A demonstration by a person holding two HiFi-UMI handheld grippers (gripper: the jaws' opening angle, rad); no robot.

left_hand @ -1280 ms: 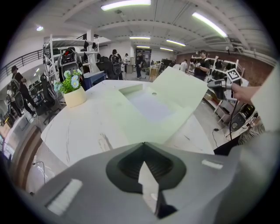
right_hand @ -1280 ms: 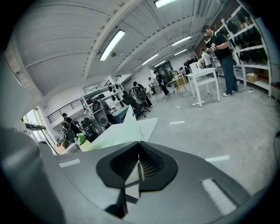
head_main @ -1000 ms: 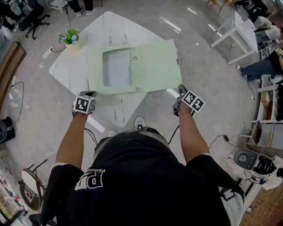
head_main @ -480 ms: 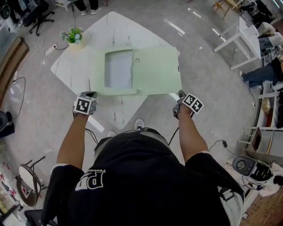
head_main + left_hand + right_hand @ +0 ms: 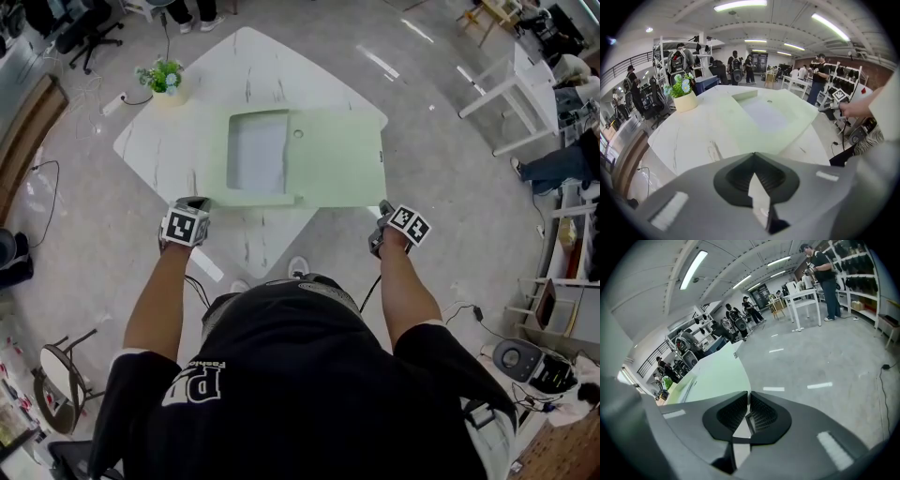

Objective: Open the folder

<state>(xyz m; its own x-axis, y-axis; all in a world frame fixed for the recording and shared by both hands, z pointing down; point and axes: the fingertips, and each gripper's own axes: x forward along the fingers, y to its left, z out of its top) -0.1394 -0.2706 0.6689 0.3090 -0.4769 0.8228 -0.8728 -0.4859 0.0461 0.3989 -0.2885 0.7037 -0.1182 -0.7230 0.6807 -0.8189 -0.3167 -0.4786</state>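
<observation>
**Head view.** The pale green folder [image 5: 328, 159] lies spread on the white tabletop [image 5: 253, 66] at the person's 12 o'clock. A greyish sheet or pocket shows on its left leaf, and the right leaf is plain. A potted plant [image 5: 165, 79] stands at the folder's 10 o'clock, well apart from it. The left gripper [image 5: 192, 202] hangs off the folder's 7 o'clock corner without touching it. The right gripper [image 5: 382, 210] sits right at the 5 o'clock corner, where the leaf juts past the tabletop's edge.

**Left gripper view.** The fingers are pressed together with nothing between them. The folder [image 5: 783, 110] lies ahead at 12 o'clock and the plant [image 5: 683, 96] at 10 o'clock.

**Right gripper view.** These fingers meet too, with only a thin slit between them and no green in it. The folder [image 5: 719, 376] runs away toward 11 o'clock from just beyond their tips, with bare floor at 1 o'clock.

The folder looks as good as open. To finish well, I would draw the right fingers back toward 5 o'clock without catching the overhanging corner, since a snag could drag or tip the leaf. The left gripper should keep clear.

A second ago the right leaf sat skewed, with its far edge slanting. Now it lies square with the left leaf. Both grippers keep much the same stations.
</observation>
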